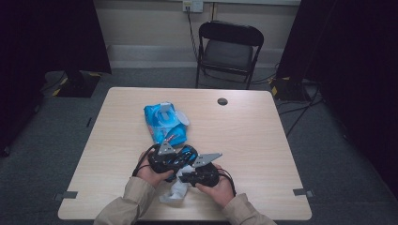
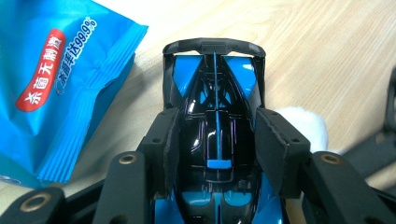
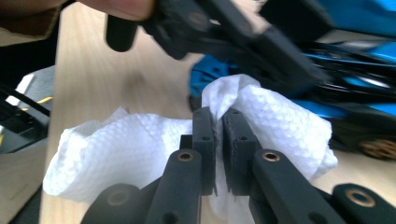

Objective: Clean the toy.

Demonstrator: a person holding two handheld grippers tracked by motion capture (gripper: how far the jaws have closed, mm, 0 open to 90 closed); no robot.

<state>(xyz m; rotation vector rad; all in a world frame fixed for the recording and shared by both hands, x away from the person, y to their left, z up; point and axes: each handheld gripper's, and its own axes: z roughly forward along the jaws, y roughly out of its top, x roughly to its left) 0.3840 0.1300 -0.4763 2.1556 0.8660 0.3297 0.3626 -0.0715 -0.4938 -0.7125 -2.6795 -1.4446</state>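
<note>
One toy car (image 2: 217, 135), black with bright blue panels, sits between the jaws of the left gripper (image 2: 218, 144). In the left gripper view the two black pads press against the car's flanks at the middle of the frame, the jaws about half open around its body, and its rear wing points toward the top of the frame. In the high view the left gripper (image 1: 180, 157) lies at the lower middle of the frame with the car (image 1: 188, 152) showing as a blue patch at its tip.

One white wipe (image 3: 140, 144) is pinched by the right gripper (image 3: 219, 135). In the right gripper view the jaws are nearly closed at the centre of the frame, with a fold of the wipe between the pads and the rest bunched out to the left and right. The wipe touches the car (image 3: 355, 107) at the right of that frame. In the high view the right gripper (image 1: 187, 176) is just beside the left one, and the wipe (image 1: 174, 191) hangs below them toward the bottom edge.

One blue wipes pack (image 1: 164, 123) lies on the table (image 1: 253, 140) above the grippers, near the frame's centre; it fills the upper left of the left gripper view (image 2: 51, 79). Two hands hold the grippers, the left hand (image 1: 149, 174) and the right hand (image 1: 220, 190). One black folding chair (image 1: 228, 51) stands beyond the table at the top.
</note>
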